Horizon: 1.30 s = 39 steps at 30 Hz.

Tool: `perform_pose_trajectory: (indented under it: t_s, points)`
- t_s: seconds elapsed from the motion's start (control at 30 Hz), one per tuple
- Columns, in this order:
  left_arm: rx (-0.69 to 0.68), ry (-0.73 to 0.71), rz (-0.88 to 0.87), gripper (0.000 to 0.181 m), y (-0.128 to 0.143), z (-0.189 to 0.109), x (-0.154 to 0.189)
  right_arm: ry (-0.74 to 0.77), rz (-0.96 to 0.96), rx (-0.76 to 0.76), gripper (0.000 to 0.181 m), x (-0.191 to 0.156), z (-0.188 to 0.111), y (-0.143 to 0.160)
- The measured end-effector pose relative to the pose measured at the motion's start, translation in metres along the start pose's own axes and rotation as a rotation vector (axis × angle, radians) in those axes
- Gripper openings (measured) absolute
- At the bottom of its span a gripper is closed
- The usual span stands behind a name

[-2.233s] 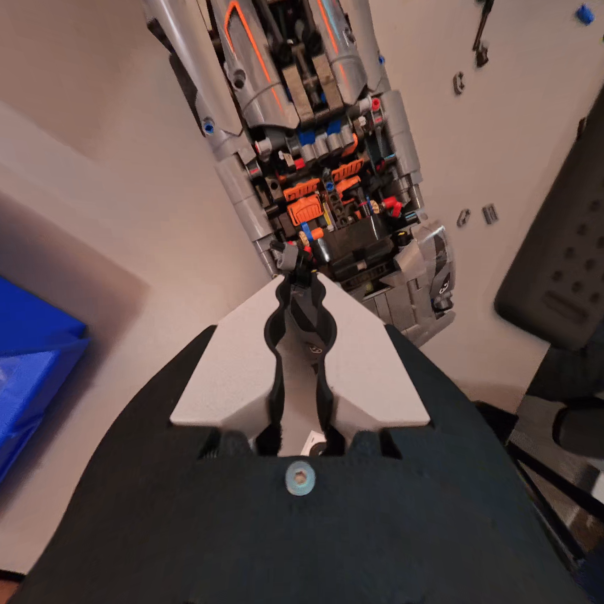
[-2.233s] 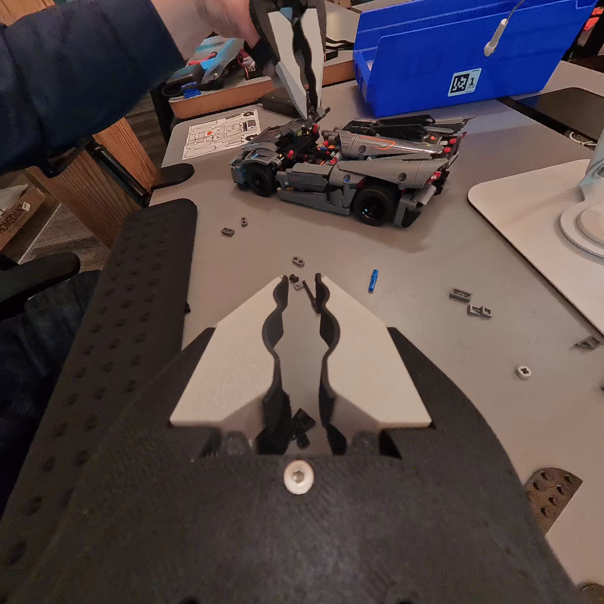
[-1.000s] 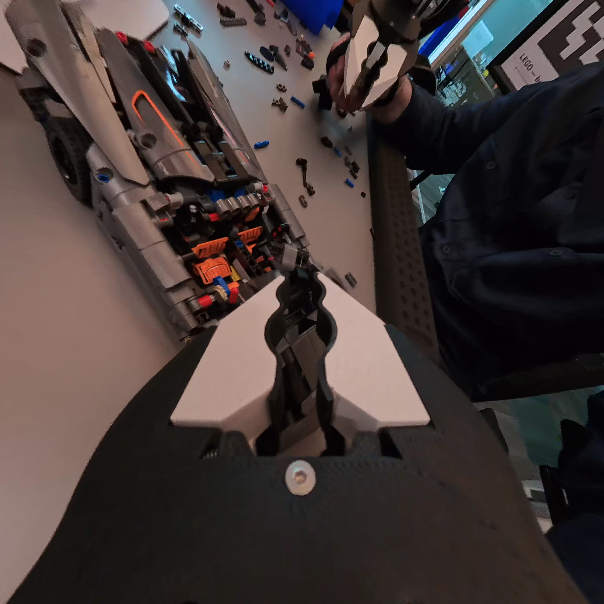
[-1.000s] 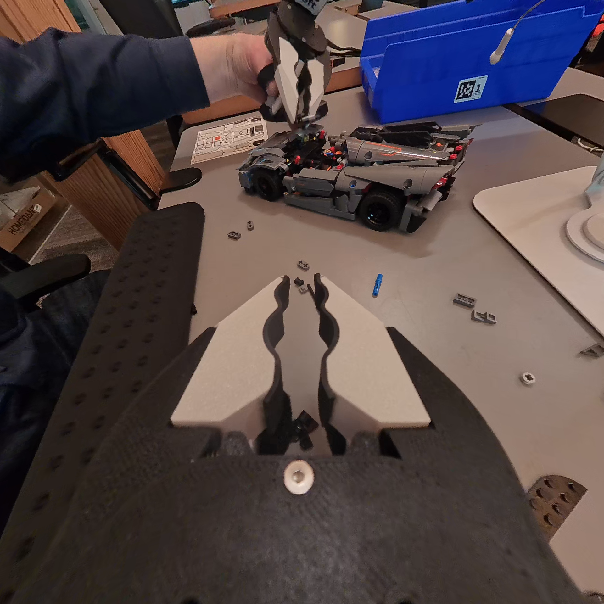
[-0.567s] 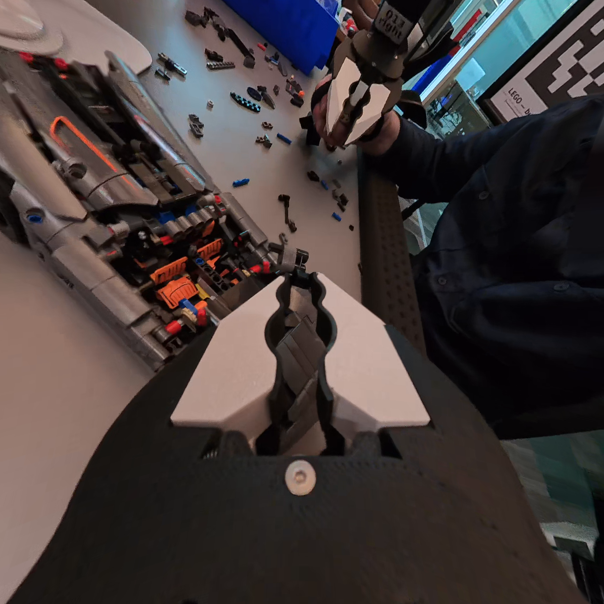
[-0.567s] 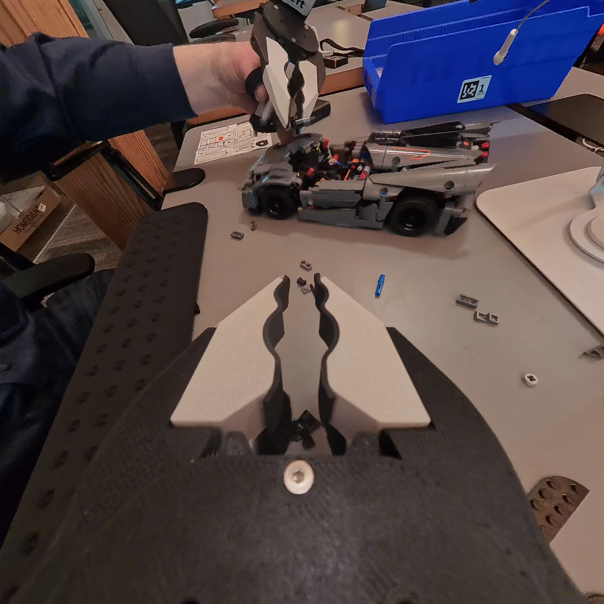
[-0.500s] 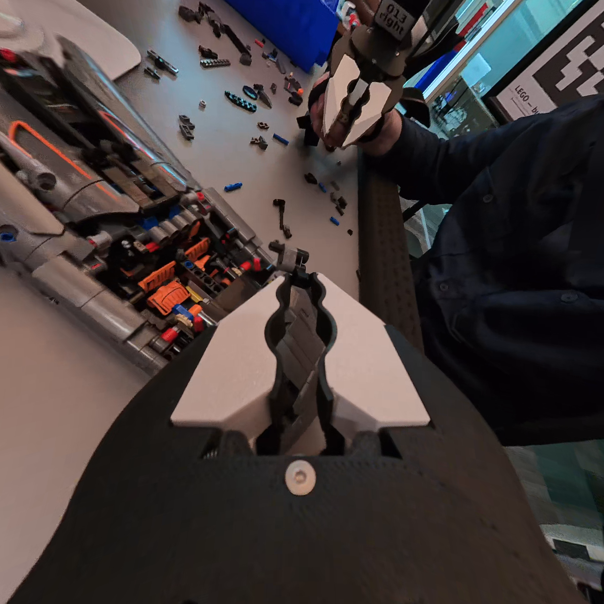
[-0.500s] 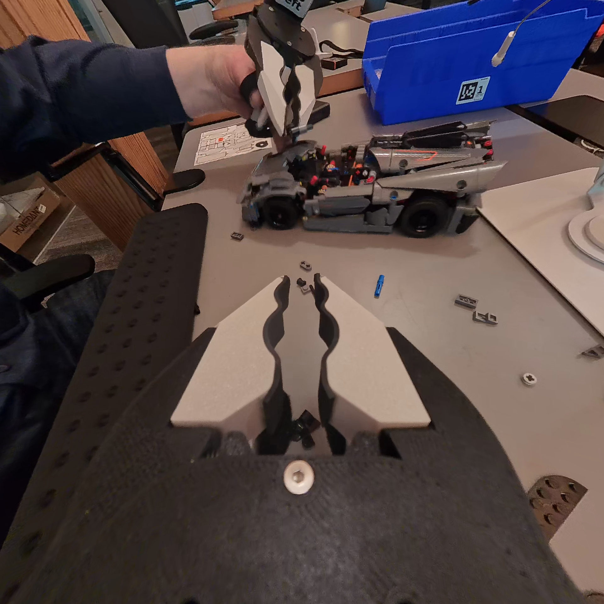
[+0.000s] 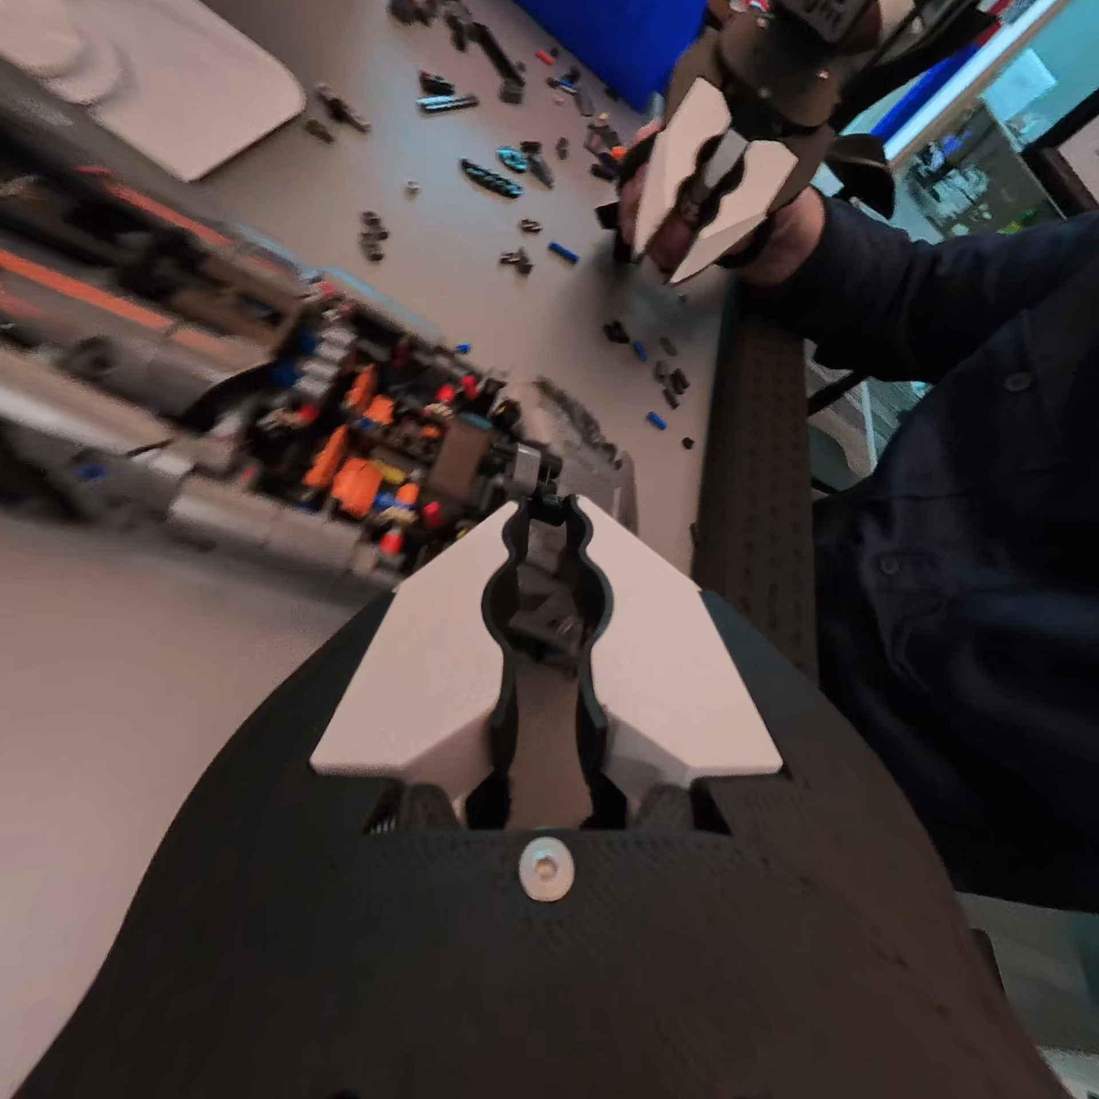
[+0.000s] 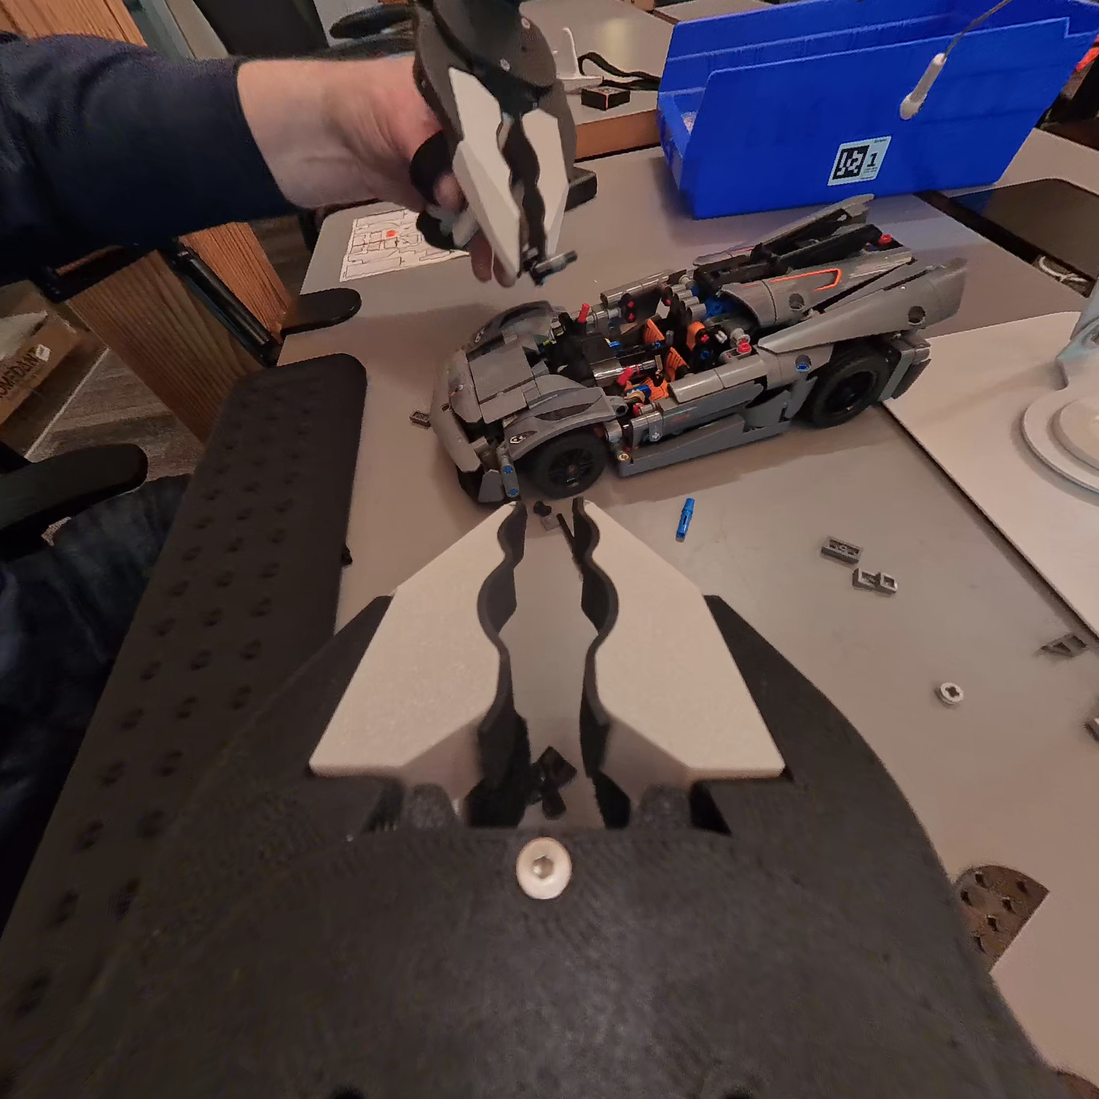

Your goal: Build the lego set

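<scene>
A grey tabletop [image 10: 743,624] carries a large, mostly assembled grey-and-black brick sports car with orange trim [image 10: 684,369], wheels on and bodywork fitted, its cockpit open and unfinished. Loose parts remain: a small blue pin [image 10: 685,518] and grey plates [image 10: 856,565] lie near it, so building appears well along but incomplete. The left gripper [image 10: 535,264] hangs above the car's nose, fingers pinched on a small grey-and-black connector piece [image 10: 553,263]. The right gripper [image 10: 550,517] hovers empty, fingers slightly parted.
</scene>
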<state>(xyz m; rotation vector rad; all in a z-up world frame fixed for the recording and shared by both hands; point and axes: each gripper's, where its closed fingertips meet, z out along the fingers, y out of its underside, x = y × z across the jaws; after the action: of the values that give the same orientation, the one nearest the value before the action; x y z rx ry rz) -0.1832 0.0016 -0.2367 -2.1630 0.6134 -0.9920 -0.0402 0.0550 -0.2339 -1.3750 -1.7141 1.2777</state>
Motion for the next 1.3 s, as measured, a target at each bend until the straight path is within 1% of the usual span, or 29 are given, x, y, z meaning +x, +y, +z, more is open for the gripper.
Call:
perform_pose_trajectory:
  t_s: [0.07,0.1,0.13,0.17,0.23,0.3,0.37,0.53,0.67,0.8,1.0,1.1,1.3]
  points:
    - [0.062,-0.005,-0.045,0.010,-0.005,-0.018,-0.010,0.005,-0.015,-0.016,0.014,-0.001,0.004,0.000]
    - [0.057,0.003,-0.049,0.010,-0.003,-0.022,-0.012,0.004,-0.020,-0.025,0.014,-0.002,0.006,-0.001]
    - [0.019,-0.040,-0.038,0.010,0.005,-0.023,-0.021,0.000,-0.024,-0.032,0.014,-0.003,0.008,-0.002]
    - [0.012,-0.055,-0.034,0.010,0.008,-0.024,-0.027,0.002,-0.035,-0.044,0.014,-0.004,0.011,-0.004]
    - [0.032,-0.007,-0.080,0.010,0.010,-0.022,-0.028,0.015,-0.055,-0.072,0.015,-0.003,0.017,-0.006]
    - [0.005,0.003,-0.072,0.010,0.016,-0.019,-0.029,0.007,-0.064,-0.086,0.017,-0.005,0.025,-0.010]
    - [0.007,0.039,-0.097,0.010,0.016,-0.017,-0.027,0.010,-0.091,-0.094,0.018,-0.005,0.033,-0.017]
    - [-0.076,0.044,-0.090,0.010,0.025,-0.011,-0.032,0.012,-0.117,-0.103,0.019,0.007,0.056,-0.037]
    - [-0.109,0.062,-0.101,0.010,0.023,-0.016,-0.039,0.011,-0.134,-0.117,0.019,0.017,0.075,-0.053]
    - [-0.181,0.095,-0.132,0.010,0.027,-0.016,-0.042,-0.014,-0.142,-0.139,0.019,0.019,0.099,-0.062]
    - [-0.250,0.117,-0.138,0.010,0.029,-0.016,-0.045,-0.041,-0.181,-0.239,0.019,0.023,0.132,-0.060]
    - [-0.280,0.106,-0.137,0.010,0.031,-0.018,-0.045,-0.048,-0.198,-0.301,0.020,0.027,0.145,-0.053]
    - [-0.310,0.077,-0.089,0.010,0.032,-0.015,-0.044,-0.077,-0.241,-0.335,0.020,0.022,0.167,-0.049]
